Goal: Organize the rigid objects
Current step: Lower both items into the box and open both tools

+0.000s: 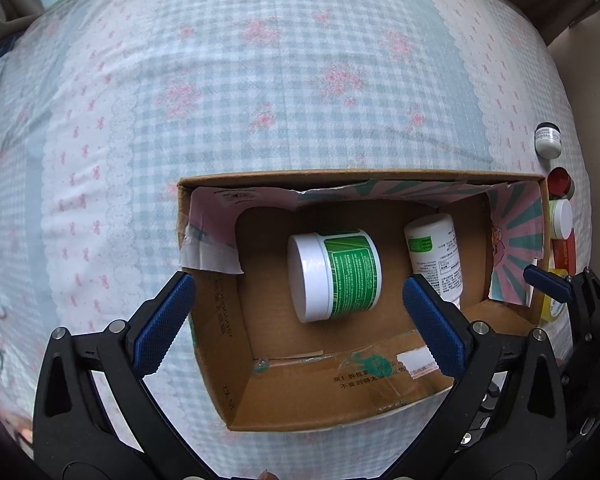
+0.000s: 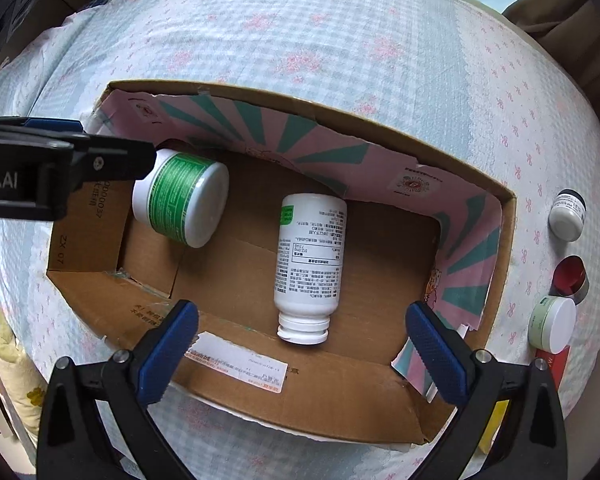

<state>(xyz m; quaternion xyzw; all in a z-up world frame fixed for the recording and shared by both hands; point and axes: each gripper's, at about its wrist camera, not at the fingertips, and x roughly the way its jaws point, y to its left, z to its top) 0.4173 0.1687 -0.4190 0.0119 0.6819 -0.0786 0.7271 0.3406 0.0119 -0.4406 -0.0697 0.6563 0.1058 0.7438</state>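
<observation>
Inside the cardboard box on the bed, the green-labelled jar and white bottle lie sideways. Both the left claw and right claw are spread apart, empty (nothing gripped). The small jars beside the box should be approached squarely from above.

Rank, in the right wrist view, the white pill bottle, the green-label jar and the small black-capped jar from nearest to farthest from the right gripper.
1. White pill bottle: lying in the cardboard box, directly ahead of the open right gripper.
2. Green-label jar: on its side at the box's left end.
3. Small black-capped jar: outside the box, on the bedspread at right.
</observation>
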